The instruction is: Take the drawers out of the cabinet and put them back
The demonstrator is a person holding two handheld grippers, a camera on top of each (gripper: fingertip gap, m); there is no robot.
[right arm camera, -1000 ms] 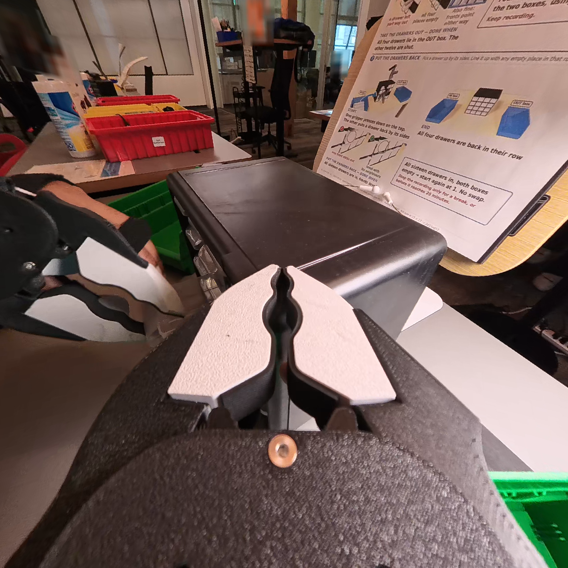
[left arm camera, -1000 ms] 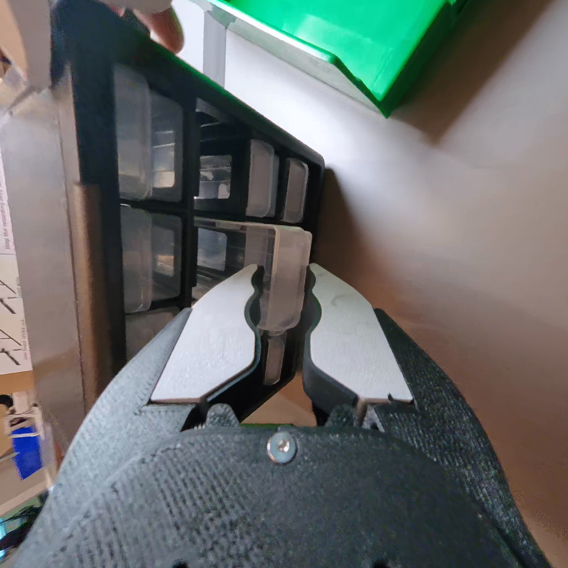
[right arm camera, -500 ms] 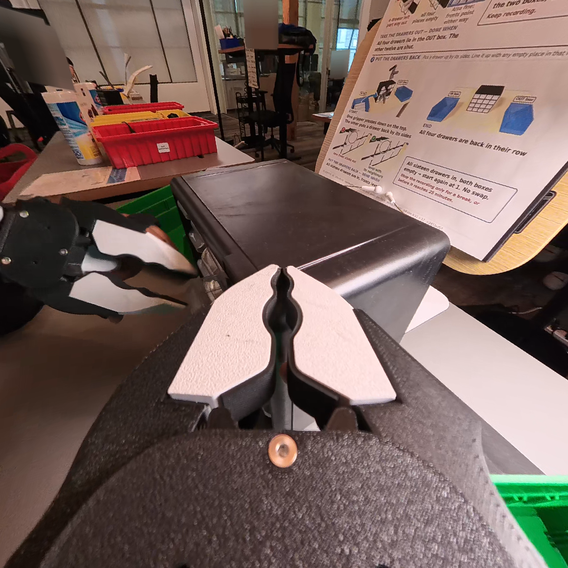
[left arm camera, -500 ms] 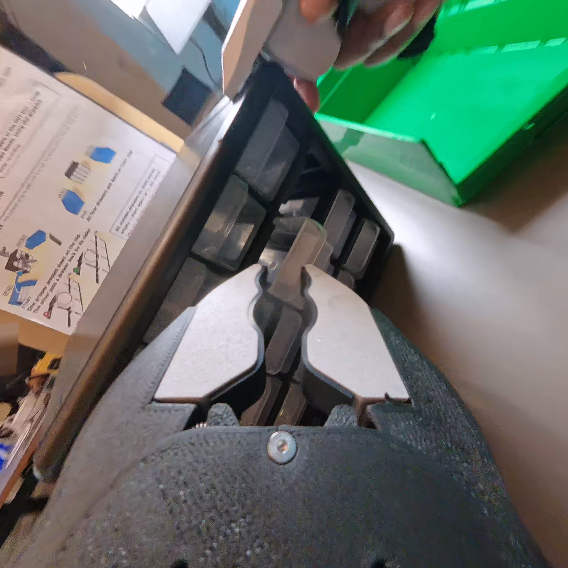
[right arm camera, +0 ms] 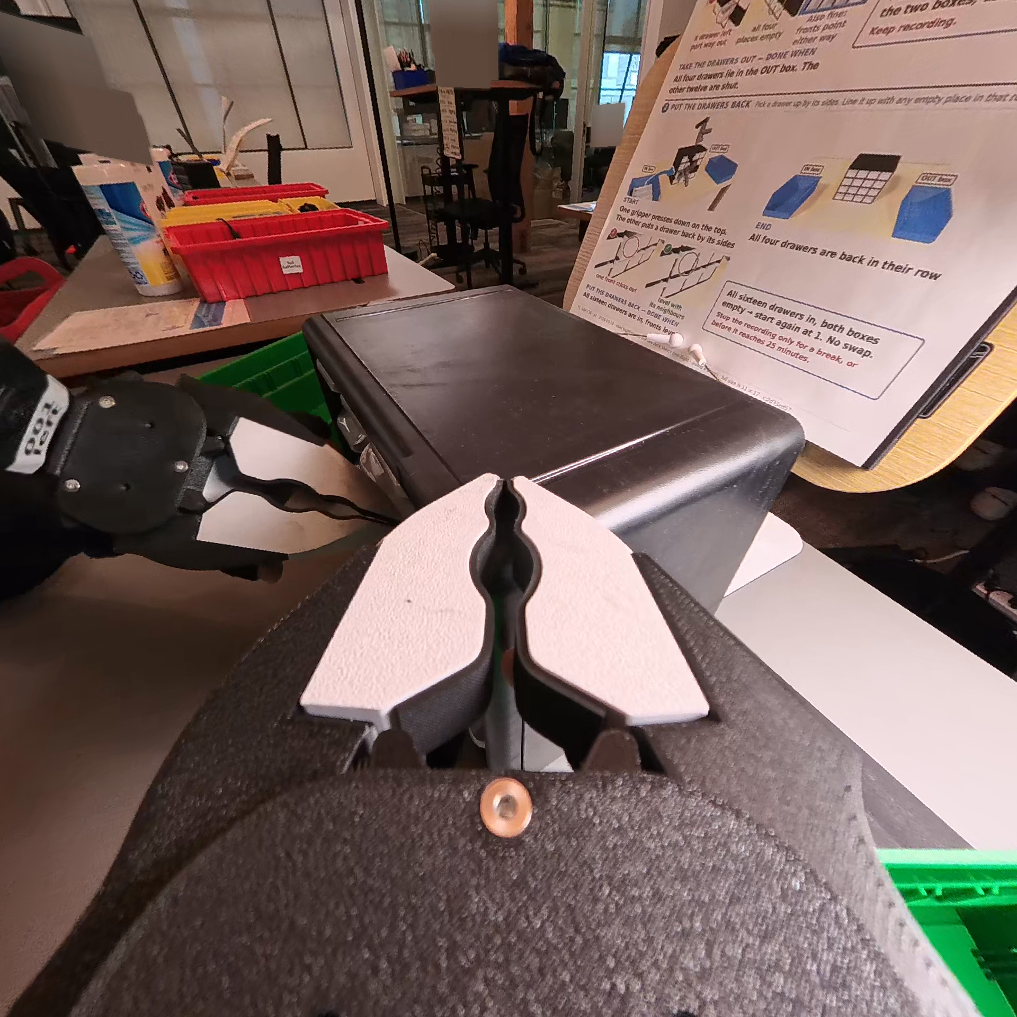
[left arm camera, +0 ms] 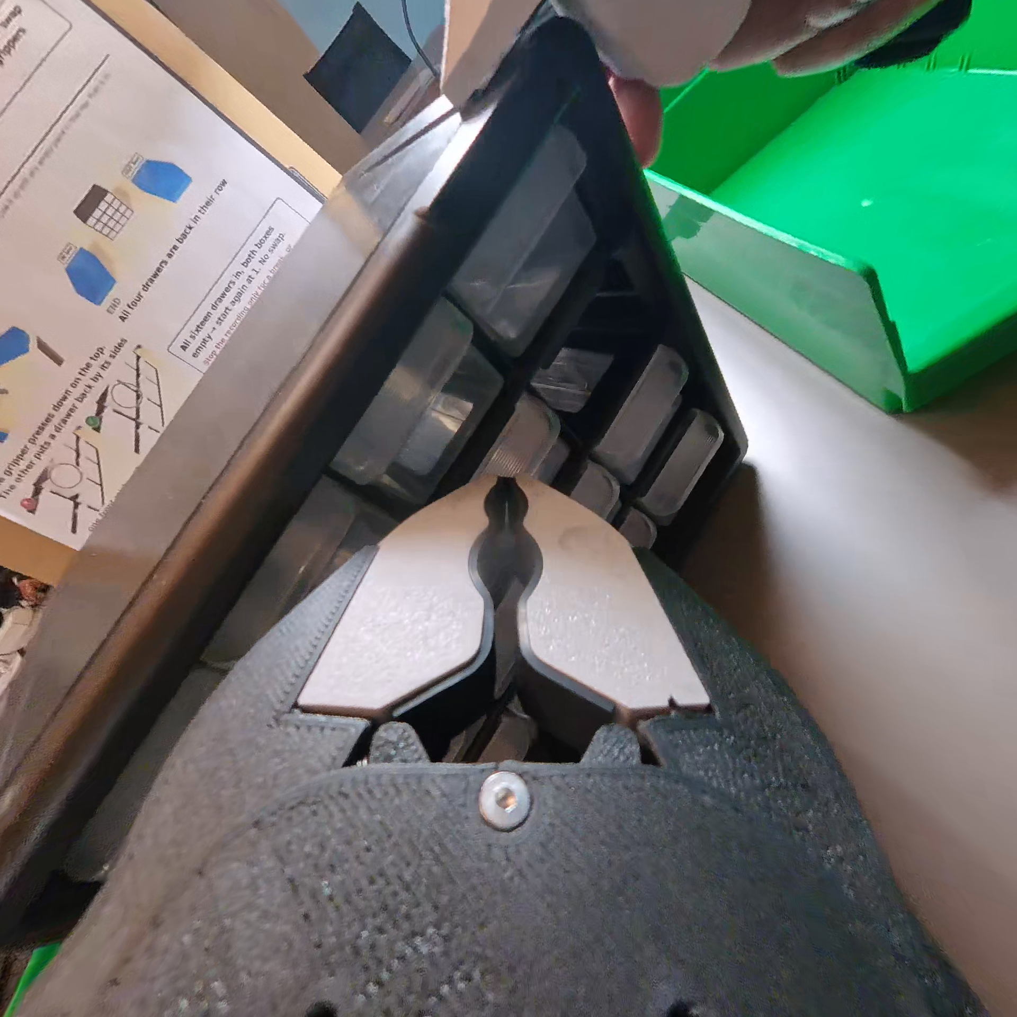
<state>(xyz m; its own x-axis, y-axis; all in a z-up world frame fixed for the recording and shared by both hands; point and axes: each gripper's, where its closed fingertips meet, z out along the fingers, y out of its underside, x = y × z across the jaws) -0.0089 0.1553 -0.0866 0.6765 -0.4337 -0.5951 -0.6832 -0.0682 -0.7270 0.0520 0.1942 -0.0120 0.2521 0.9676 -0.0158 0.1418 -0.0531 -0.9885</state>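
Left tongs (left arm camera: pixel 503 484) are pinched together, nothing between them, tips touching or just shy of the ribbed pull tab of a small clear plastic drawer (left arm camera: pixel 523 440) in the black plastic multi-drawer cabinet (left arm camera: pixel 341 352). From this view I can't tell whether that drawer is fully seated.

Right tongs (right arm camera: pixel 505 484) are also pressed together and empty, tips at or just over the near top edge of the cabinet (right arm camera: pixel 539 374). Contact itself is hidden under the fingers, so I can't confirm they bear down.

Handling, my read:
- Drawers look like thin-walled clear polystyrene-type plastic: light, stiff, glossy, so slippery and brittle under hard squeeze.
- Best hold is the protruding front tab dead ahead of the left tongs: ribbed, gives bite. Once out, grip across the side walls, moderate force only.
- Cabinet looks light too, and likely slides or tips on the smooth tabletop (left arm camera: pixel 825 605) when a drawer drags. Hence a press on the lid makes sense.
- Slots are snug. A skewed drawer probably jams, so pull and push straight along the rails.

One slot beyond the left tips, up and right, looks dark and open. Green plastic bin (left arm camera: pixel 825 275) sits farther right of the left tongs; another green bin corner (right arm camera: pixel 952 924) is beside the right tongs' body.
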